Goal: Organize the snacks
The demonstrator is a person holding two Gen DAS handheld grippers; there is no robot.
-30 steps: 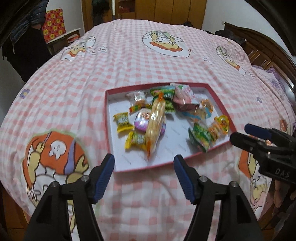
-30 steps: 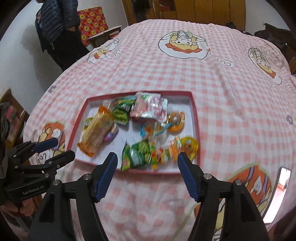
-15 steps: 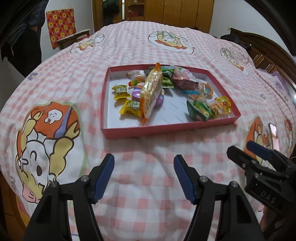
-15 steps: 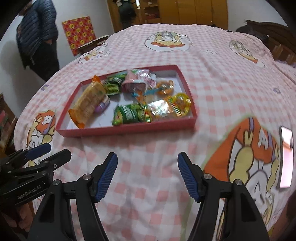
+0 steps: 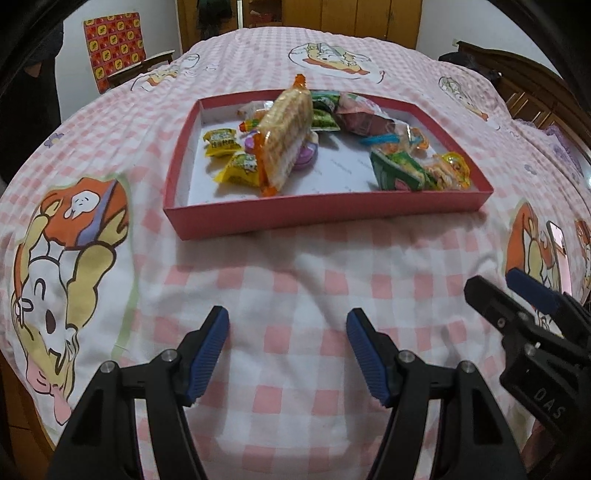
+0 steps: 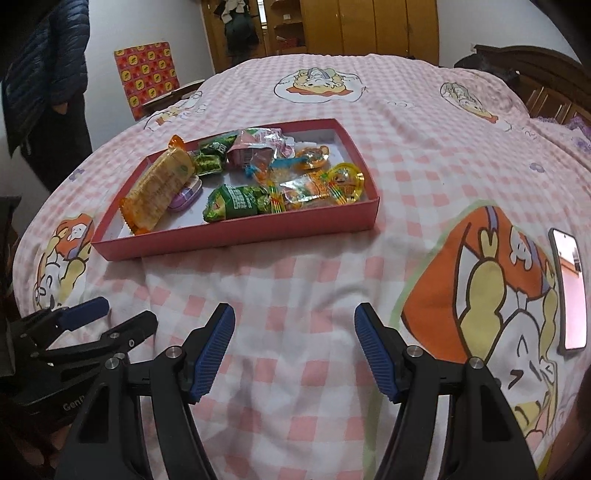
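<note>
Both tongs, left [image 5: 287, 334] & right [image 6: 294, 334], gape wide w/ ribbed blue pads, nothing between. Ahead: shallow red cardboard tray [image 5: 325, 212] of crinkly snack packets [image 6: 236, 201] on soft checked bed [image 5: 295, 280].

A pink checked bedspread [image 6: 406, 140] covers the bed before wooden wardrobes [image 6: 369, 26] and white walls [image 6: 147, 22].

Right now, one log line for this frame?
left tool: open, empty | right tool: open, empty | snacks: in red tray | tray: on bed
</note>
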